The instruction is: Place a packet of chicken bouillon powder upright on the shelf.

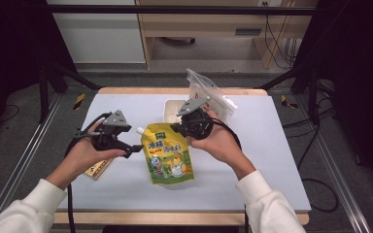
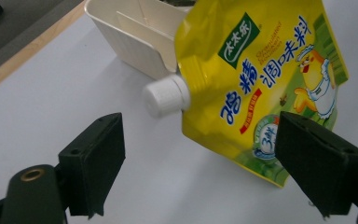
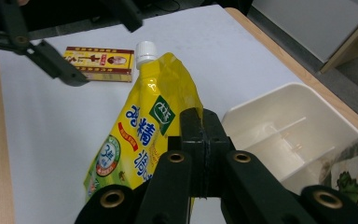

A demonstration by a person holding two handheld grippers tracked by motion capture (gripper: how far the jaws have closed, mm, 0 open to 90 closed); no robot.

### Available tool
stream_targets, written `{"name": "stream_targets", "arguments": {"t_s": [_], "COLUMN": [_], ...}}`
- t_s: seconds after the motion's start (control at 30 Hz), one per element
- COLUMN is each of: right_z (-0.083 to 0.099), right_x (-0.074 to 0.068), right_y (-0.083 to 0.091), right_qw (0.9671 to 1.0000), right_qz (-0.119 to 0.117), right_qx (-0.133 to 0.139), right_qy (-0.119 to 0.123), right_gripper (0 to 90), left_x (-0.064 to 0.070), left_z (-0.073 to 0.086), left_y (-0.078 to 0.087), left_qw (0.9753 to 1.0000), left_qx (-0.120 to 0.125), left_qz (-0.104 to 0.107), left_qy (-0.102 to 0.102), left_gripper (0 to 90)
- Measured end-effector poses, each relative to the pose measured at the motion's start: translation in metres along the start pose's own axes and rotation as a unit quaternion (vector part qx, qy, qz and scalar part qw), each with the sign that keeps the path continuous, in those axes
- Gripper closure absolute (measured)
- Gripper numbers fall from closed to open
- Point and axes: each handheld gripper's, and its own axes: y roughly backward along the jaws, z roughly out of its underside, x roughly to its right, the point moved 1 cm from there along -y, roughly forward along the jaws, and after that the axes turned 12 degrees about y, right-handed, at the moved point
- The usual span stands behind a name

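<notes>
The right gripper (image 1: 187, 127) has its fingers (image 3: 200, 135) closed on the top edge of the yellow spouted seasoning pouch (image 1: 169, 154), which lies at the middle of the white table (image 1: 262, 160) with its white screw cap (image 2: 166, 95) pointing toward the left gripper (image 1: 135, 148). That gripper's fingers (image 2: 95, 161) stand wide apart, holding nothing, just beside the cap. A cream divided tray (image 3: 289, 126) sits behind the pouch, and a small red-and-yellow box (image 3: 100, 63) lies near the left hand (image 1: 85, 155).
</notes>
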Motion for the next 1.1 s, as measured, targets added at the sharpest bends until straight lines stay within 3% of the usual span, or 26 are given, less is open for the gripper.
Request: {"name": "stream_targets", "arguments": {"t_s": [0.03, 0.07, 0.13, 0.33, 0.43, 0.53, 0.83, 0.87, 1.0, 1.1], "right_z": [-0.003, -0.005, -0.01, -0.018, -0.021, -0.023, -0.027, -0.027, -0.026, -0.023], "right_x": [-0.001, -0.001, -0.003, -0.005, -0.005, -0.005, -0.007, -0.008, -0.01, -0.009], "right_y": [0.0, 0.001, 0.002, 0.007, 0.009, 0.011, 0.014, 0.015, 0.018, 0.02], "right_qw": [1.0, 0.9999, 0.9999, 0.9995, 0.9992, 0.9989, 0.9982, 0.998, 0.9981, 0.9984], "right_qz": [-0.002, -0.003, -0.004, -0.008, -0.007, -0.007, -0.006, -0.009, -0.012, -0.01], "right_qx": [0.0, 0.0, 0.0, 0.005, 0.008, 0.011, 0.015, 0.016, 0.017, 0.013], "right_qy": [0.005, 0.01, 0.015, 0.032, 0.04, 0.045, 0.057, 0.061, 0.059, 0.054], "right_gripper": [90.0, 90.0, 90.0, 90.0, 90.0, 90.0, 90.0, 90.0, 90.0, 90.0], "left_x": [-0.001, -0.001, -0.002, -0.004, -0.005, -0.004, -0.007, -0.007, -0.008, -0.008], "left_z": [-0.008, -0.008, -0.019, -0.031, -0.034, -0.036, -0.039, -0.039, -0.038, -0.039], "left_y": [0.001, 0.001, 0.001, -0.003, -0.006, -0.011, -0.016, -0.015, -0.015, -0.012], "left_qw": [0.9997, 0.9997, 0.9988, 0.9971, 0.9961, 0.9952, 0.9946, 0.9945, 0.9942, 0.9944], "left_qx": [-0.011, -0.011, -0.029, -0.049, -0.055, -0.057, -0.064, -0.065, -0.066, -0.065], "left_qz": [-0.007, -0.007, 0.005, 0.026, 0.024, 0.037, 0.042, 0.041, 0.045, 0.056], "left_qy": [-0.02, -0.02, -0.04, -0.053, -0.065, -0.071, -0.071, -0.071, -0.072, -0.061], "left_gripper": [16.6, 18.4, 20.4, 23.0, 31.2, 33.4, 40.1, 45.1, 51.5, 59.6]}}
